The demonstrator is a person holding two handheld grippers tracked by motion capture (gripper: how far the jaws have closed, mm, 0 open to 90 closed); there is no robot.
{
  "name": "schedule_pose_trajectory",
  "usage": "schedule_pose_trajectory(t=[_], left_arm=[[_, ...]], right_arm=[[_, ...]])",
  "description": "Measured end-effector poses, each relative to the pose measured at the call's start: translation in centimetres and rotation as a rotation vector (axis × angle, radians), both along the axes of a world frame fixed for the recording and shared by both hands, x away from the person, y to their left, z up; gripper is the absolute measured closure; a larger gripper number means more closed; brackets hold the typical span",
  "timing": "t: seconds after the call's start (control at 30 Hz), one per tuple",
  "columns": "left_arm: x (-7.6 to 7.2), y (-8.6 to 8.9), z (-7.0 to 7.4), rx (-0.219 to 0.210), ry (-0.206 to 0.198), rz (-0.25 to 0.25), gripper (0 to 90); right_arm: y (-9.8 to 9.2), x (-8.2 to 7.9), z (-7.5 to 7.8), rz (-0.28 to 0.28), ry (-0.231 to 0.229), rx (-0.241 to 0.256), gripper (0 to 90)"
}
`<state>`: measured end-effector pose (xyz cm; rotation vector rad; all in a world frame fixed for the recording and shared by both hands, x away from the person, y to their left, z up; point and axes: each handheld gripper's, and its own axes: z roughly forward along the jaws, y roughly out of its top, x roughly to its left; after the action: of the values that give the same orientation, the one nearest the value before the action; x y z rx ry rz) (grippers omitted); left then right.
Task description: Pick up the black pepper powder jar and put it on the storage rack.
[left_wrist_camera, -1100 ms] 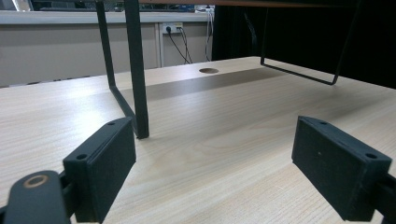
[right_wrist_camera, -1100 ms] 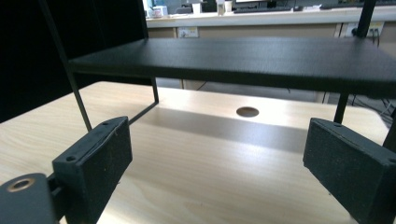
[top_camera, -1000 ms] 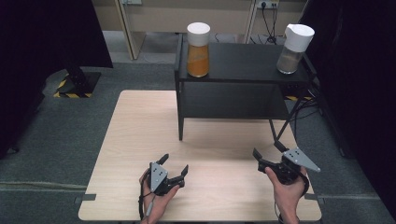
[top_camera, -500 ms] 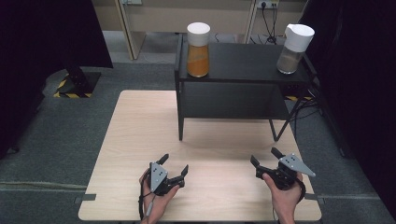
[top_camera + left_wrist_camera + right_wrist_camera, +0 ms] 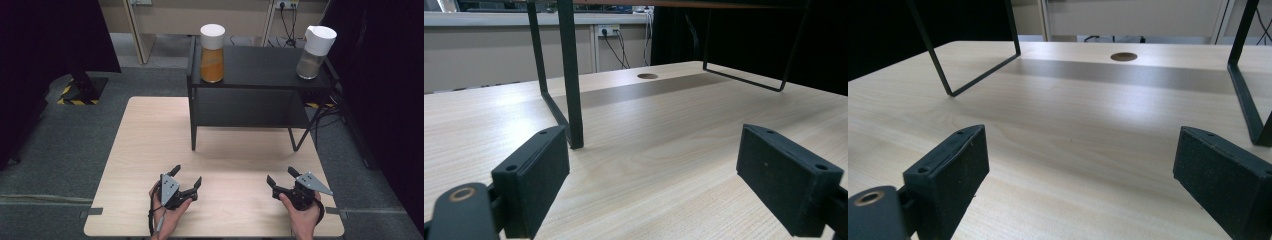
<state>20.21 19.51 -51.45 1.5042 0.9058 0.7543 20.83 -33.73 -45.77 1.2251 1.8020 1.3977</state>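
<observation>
Light wood tabletop; black metal shelf stand at its far right edge, feet on the wood.

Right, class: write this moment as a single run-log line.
left gripper: open, low over wooden table | right gripper: open, same | orange-filled jar, grey-filled jar: on black shelf, untouched

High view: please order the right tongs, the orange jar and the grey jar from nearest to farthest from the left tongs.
1. Right tongs, near table edge, at right.
2. Orange jar, shelf top, left end.
3. Grey jar, shelf top, right end.
</observation>
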Motion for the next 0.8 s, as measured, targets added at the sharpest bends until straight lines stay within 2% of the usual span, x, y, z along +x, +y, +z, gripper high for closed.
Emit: schedule_pose_trajectory(t=[0.17, 0.6, 0.8], left_arm=[[0.0, 0.0, 0.0, 0.0, 0.0, 0.0, 13.0], [0.0, 0.0, 0.0, 0.002, -0.002, -0.001, 13.0], [0.0, 0.0, 0.0, 0.0, -0.002, -0.001, 13.0]], right_arm=[[0.0, -0.1, -0.5, 0.003, 0.009, -0.007, 7.8], [0.3, -0.7, -2.1, -0.007, -0.019, -0.024, 7.8], [0.3, -0.9, -2.2, -0.004, -0.024, -0.027, 7.8]])
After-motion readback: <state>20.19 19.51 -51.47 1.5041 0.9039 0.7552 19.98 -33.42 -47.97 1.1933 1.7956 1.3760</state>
